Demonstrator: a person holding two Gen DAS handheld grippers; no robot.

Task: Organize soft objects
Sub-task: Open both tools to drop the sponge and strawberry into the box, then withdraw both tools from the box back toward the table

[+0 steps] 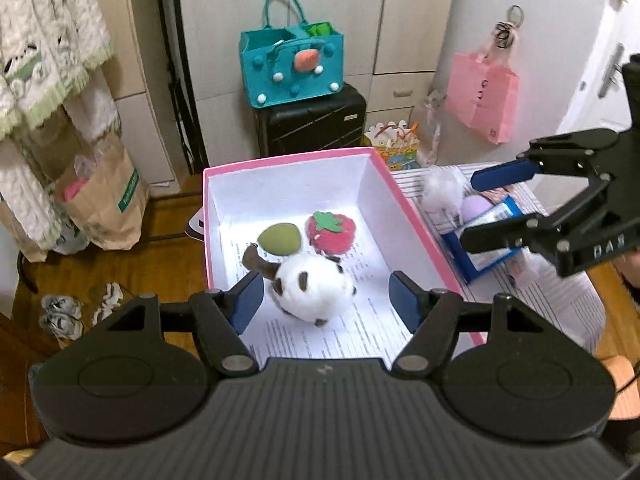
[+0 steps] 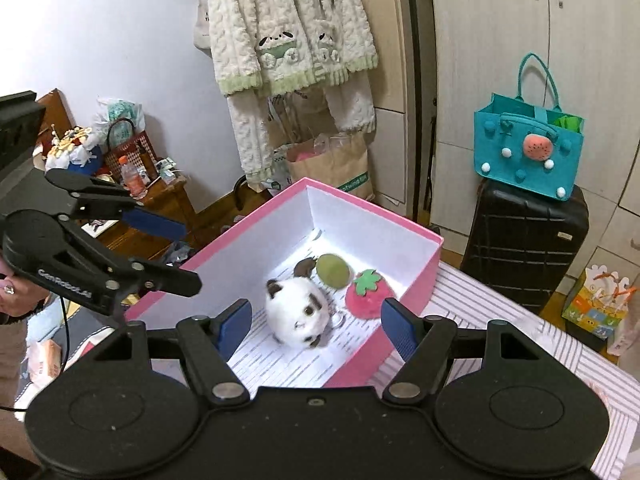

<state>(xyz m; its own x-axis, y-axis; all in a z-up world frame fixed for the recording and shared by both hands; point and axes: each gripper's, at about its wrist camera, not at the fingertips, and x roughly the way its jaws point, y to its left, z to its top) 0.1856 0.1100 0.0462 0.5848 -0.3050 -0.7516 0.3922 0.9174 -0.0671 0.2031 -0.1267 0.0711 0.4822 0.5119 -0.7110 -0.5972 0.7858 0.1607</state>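
Note:
A pink box (image 1: 412,208) (image 2: 434,258) with a white inside holds a white-and-brown plush (image 1: 310,290) (image 2: 294,310), a green soft egg (image 1: 279,238) (image 2: 334,270) and a red plush strawberry (image 1: 332,232) (image 2: 370,292). My left gripper (image 1: 326,300) (image 2: 176,250) is open and empty above the plush. My right gripper (image 2: 316,326) (image 1: 480,208) is open and empty over the box's near end. A white fluffy ball (image 1: 442,192) and a lilac soft egg (image 1: 476,206) lie right of the box.
The box stands on a striped table cover (image 2: 500,320). A blue-and-white packet (image 1: 486,240) lies by the lilac egg. A teal felt bag (image 1: 292,68) sits on a black suitcase (image 1: 312,124). Paper bags (image 1: 104,200) and hanging clothes (image 2: 288,40) are on the left.

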